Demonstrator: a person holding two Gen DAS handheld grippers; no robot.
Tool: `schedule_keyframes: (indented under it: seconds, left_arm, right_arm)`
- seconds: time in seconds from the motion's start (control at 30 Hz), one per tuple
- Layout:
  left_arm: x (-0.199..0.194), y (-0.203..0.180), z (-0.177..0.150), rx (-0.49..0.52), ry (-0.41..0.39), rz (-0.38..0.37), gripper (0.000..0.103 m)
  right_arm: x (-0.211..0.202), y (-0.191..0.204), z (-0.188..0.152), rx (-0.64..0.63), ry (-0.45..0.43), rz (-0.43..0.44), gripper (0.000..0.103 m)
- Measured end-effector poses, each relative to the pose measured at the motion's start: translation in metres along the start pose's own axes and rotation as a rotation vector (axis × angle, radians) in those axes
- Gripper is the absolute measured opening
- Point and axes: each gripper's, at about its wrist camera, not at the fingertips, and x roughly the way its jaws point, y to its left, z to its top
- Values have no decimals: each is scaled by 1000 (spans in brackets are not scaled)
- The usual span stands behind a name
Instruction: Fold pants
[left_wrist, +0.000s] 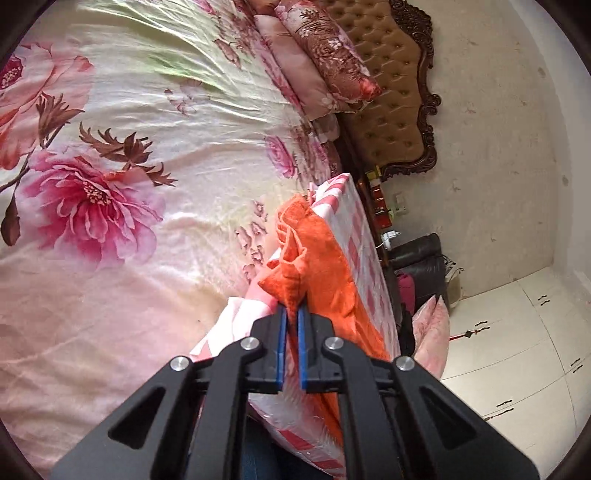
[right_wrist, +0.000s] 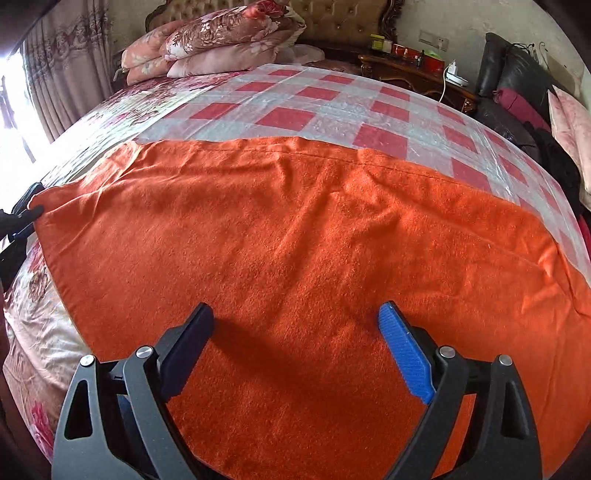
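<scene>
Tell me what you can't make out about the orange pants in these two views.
- Right wrist view: the near end of the orange pants is cut off by the bottom edge and hidden behind the open right gripper.
- Left wrist view: the pants show edge-on; the left gripper, shut on a corner, covers it.
- Waistband and legs: indistinguishable in both.

The orange pants (right_wrist: 295, 236) are a matt, fuzzy cloth, fleece-like, with a stitched hem. Under them lies a red-and-white checked sheet (right_wrist: 332, 110) with a glossy, crinkled sheen, probably thin plastic. The floral bedcover (left_wrist: 110, 147) is smooth, satiny cloth. The headboard (left_wrist: 391, 110) is buttoned, tufted upholstery framed in dark carved wood. The right gripper (right_wrist: 295, 317) is matt black plastic with a ribbed blue pad (right_wrist: 406, 354) and shiny metal pins.
</scene>
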Motion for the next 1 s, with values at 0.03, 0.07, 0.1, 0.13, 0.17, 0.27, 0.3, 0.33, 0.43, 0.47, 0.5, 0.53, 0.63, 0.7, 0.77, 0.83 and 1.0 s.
schedule_keyframes:
  seconds: [0.03, 0.07, 0.1, 0.13, 0.17, 0.27, 0.3, 0.33, 0.43, 0.47, 0.5, 0.53, 0.63, 0.7, 0.77, 0.83, 1.0]
  left_arm:
    - [-3, 2, 1, -2, -7, 8, 21]
    - [-8, 3, 1, 3, -29, 18, 43]
    - [-11, 4, 4, 7, -42, 23, 48]
    - [-13, 8, 5, 2, -42, 17, 48]
    - [-13, 11, 7, -11, -37, 12, 51]
    - [-12, 25, 10, -56, -30, 27, 57]
    - [-13, 29, 10, -69, -28, 32, 57]
    - [-15, 30, 9, -76, -39, 67, 57]
    - [-40, -5, -6, 100, -196, 238, 56]
    - [-42, -25, -16, 206, -225, 285, 56]
    - [-37, -48, -28, 322, -226, 314, 56]
    - [-25, -75, -44, 467, -189, 331, 57]
    - [18, -129, -87, 776, -80, 389, 61]
    - [53, -152, -113, 933, -15, 437, 63]
    - [85, -162, -127, 1006, 48, 478, 63]
    - [111, -163, -131, 1032, 113, 531, 63]
    - [138, -150, -117, 978, 197, 602, 75]
  right_arm:
    - [0, 1, 0, 1, -1, -3, 89]
    - [0, 1, -1, 4, -4, -5, 89]
    - [-1, 1, -1, 7, -4, -5, 89]
    - [-1, 1, -1, 11, -6, -7, 90]
    - [-1, 1, -2, 13, -7, -10, 90]
    - [-1, 1, -3, 28, -10, -18, 90]
    - [-1, 1, -4, 35, -8, -21, 91]
    - [-1, 1, -4, 40, -5, -23, 91]
    - [-1, 1, -4, 59, 5, -33, 92]
    - [-1, 1, -4, 63, 6, -36, 92]
    - [-1, 1, -4, 68, 7, -40, 92]
    - [-1, 1, -4, 74, 11, -44, 92]
    - [0, 1, -2, 85, 25, -44, 93]
    - [1, 2, -2, 81, 35, -35, 98]
    - [1, 2, -2, 80, 39, -34, 98]
    - [1, 2, -2, 81, 51, -33, 98]
    - [1, 0, -2, 75, 73, -15, 98]
